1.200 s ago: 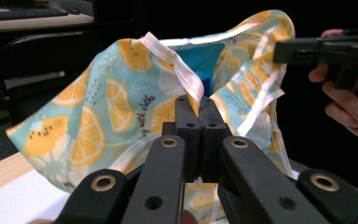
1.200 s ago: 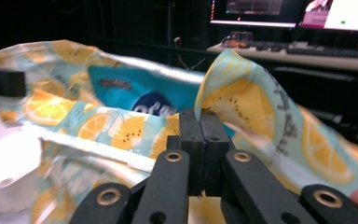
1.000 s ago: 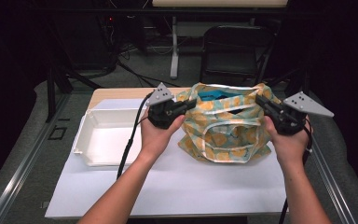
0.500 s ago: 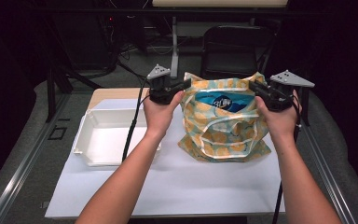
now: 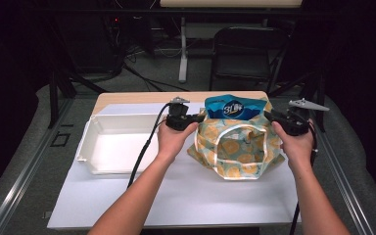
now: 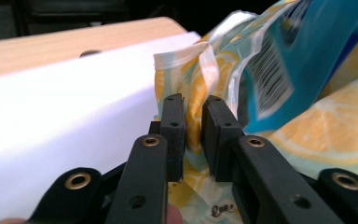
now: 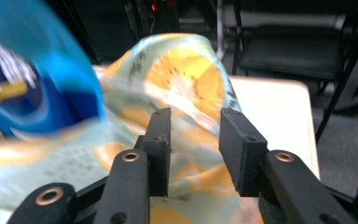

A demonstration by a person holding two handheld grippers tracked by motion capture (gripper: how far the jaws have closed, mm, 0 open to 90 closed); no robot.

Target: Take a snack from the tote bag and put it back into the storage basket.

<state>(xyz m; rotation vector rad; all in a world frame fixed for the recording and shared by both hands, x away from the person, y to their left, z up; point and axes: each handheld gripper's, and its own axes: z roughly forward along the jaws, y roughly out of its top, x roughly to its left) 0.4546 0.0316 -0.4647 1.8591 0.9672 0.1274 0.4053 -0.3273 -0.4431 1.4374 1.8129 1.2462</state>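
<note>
Work in hand: both grippers are at the upper edges of a lemon-print bag (image 5: 240, 152), which has slumped low around a blue snack pouch (image 5: 236, 107) standing in it.
Bag location: on the white table cover (image 5: 176, 196), right of centre, just right of the white tray (image 5: 112, 142); the pouch top rises clear of the fabric at the far side.
Left gripper (image 5: 192, 119): at the bag's left edge. Its jaws have just been opening; in the left gripper view a narrow gap shows with a fold of fabric (image 6: 193, 126) between the pads. Whether the pads press on it I cannot tell.
Right gripper (image 5: 273, 116): at the bag's right edge. Its jaws have just been opening and stand well apart, fabric (image 7: 191, 98) beyond them, nothing clamped.
Risk, pouch: with the fabric slack, the tall pouch has little side support and could tip toward the far edge of the table.
Risk, snag: if the left gripper pulls away before the fold is free, the bag may drag toward the tray and topple the pouch.
Risk, cable: the left gripper's cable (image 5: 144, 147) crosses the tray's right rim and could catch on it.
</note>
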